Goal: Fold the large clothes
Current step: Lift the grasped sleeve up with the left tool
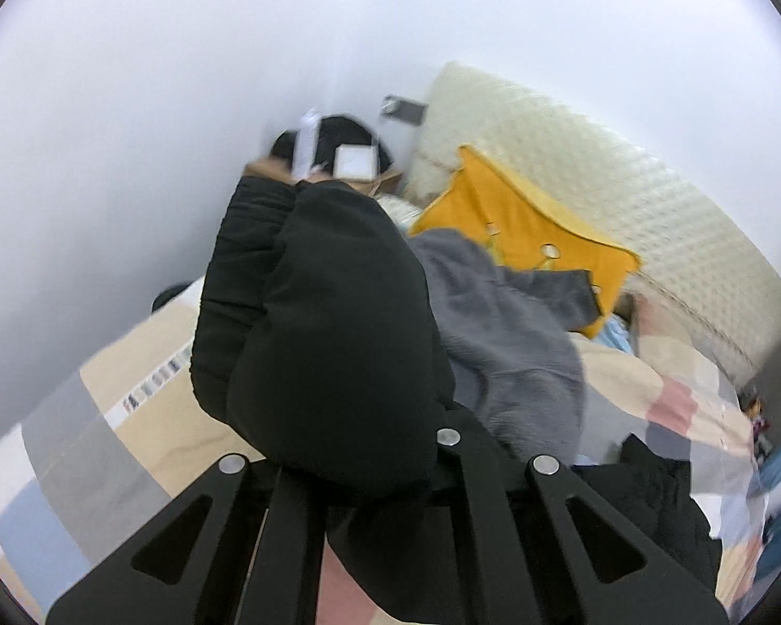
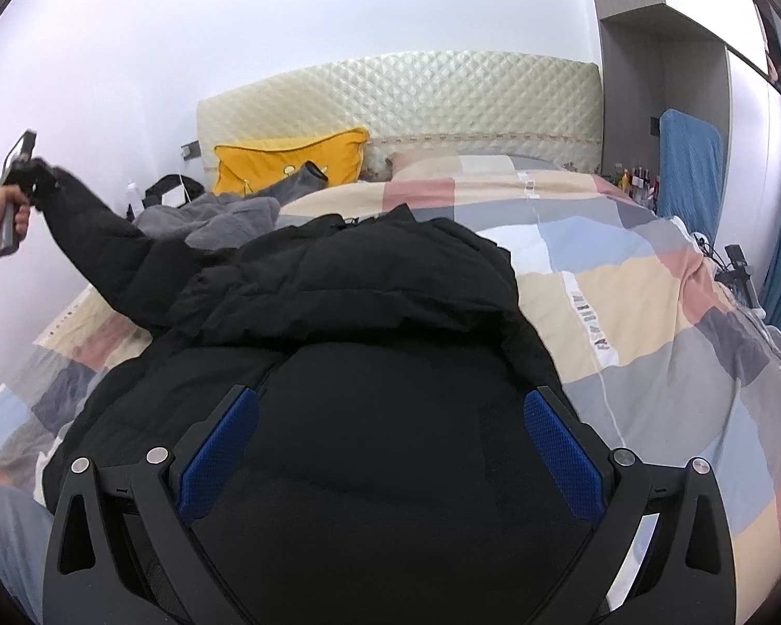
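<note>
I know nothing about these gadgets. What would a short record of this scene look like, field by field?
Setting: bed with patchwork duvet, quilted headboard
Garment: black padded jacket spread on the duvet
Sleeve: black sleeve lifted up off the bed
Left gripper: shut on the sleeve cuff, held in a person's hand
Right gripper: open, blue pads apart above the jacket's body
Other items: yellow pillow, grey fleece garment
Folding: not yet folded
</note>
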Demonstrator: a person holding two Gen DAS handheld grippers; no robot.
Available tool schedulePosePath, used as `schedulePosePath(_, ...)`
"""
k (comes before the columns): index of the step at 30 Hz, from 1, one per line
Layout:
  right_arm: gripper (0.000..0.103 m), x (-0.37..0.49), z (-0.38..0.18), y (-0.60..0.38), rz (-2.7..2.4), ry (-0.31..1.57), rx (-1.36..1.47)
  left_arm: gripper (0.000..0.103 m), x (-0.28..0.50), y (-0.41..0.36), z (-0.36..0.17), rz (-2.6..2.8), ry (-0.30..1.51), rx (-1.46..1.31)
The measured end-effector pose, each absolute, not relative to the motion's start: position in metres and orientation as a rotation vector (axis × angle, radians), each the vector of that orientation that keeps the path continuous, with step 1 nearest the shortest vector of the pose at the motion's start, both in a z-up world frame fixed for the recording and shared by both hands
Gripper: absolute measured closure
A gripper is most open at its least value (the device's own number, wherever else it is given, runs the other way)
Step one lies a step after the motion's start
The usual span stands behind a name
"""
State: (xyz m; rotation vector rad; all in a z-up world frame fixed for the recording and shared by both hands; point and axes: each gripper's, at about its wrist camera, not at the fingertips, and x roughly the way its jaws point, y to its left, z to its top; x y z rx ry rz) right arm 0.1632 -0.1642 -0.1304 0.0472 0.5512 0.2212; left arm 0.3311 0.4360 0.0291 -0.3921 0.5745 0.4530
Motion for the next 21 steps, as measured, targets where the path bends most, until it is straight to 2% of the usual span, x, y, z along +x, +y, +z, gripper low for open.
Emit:
schedulePosePath(11, 0.0, 0.16, -0.121, -0.196, 0.242, 0.498, 0.022, 0.098, 0.342, 0.289, 0.104, 0.31, 0.527, -0.206)
schedulePosePath(21, 0.0, 0.154, -0.118, -0.23, 0.269, 0.465, 0.107, 0.099, 0.36, 0.117, 0.123, 0.071, 0.558, 0.041)
